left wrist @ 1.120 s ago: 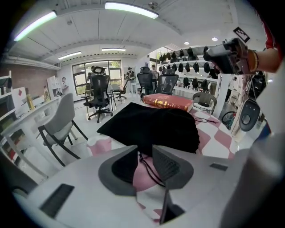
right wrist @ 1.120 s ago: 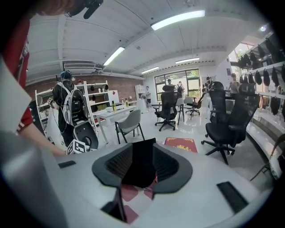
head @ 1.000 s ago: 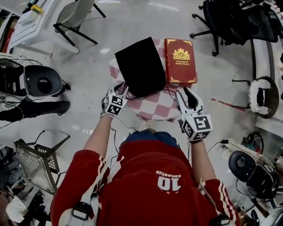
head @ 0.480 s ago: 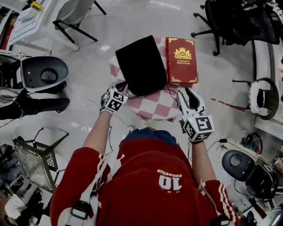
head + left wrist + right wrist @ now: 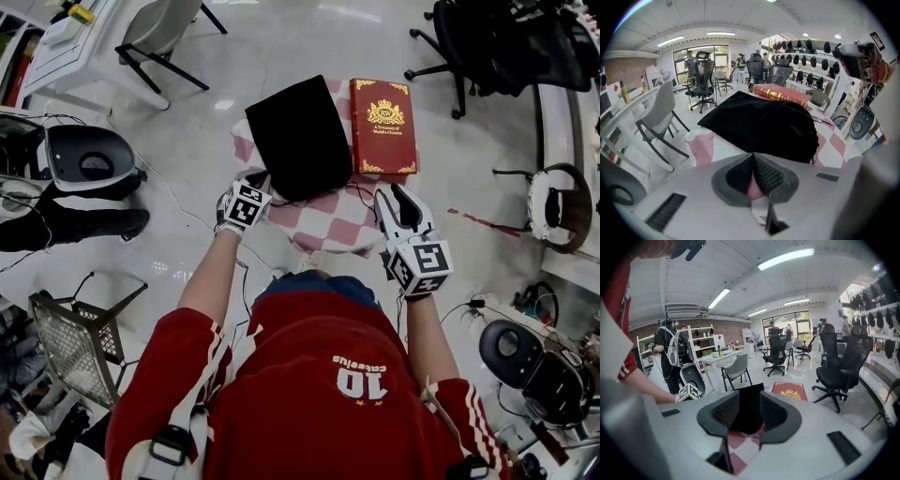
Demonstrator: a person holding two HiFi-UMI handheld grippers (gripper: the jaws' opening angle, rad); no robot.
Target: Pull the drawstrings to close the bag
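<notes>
Our left gripper [image 5: 753, 155] has its jaws just closing together by the bag [image 5: 298, 136], nothing visibly caught; right gripper [image 5: 746, 401] jaws wide apart, empty.

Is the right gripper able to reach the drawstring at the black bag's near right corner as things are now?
Probably yes: the right gripper, open and empty, sits just short of the drawstring, with only bare checked cloth between them.
</notes>
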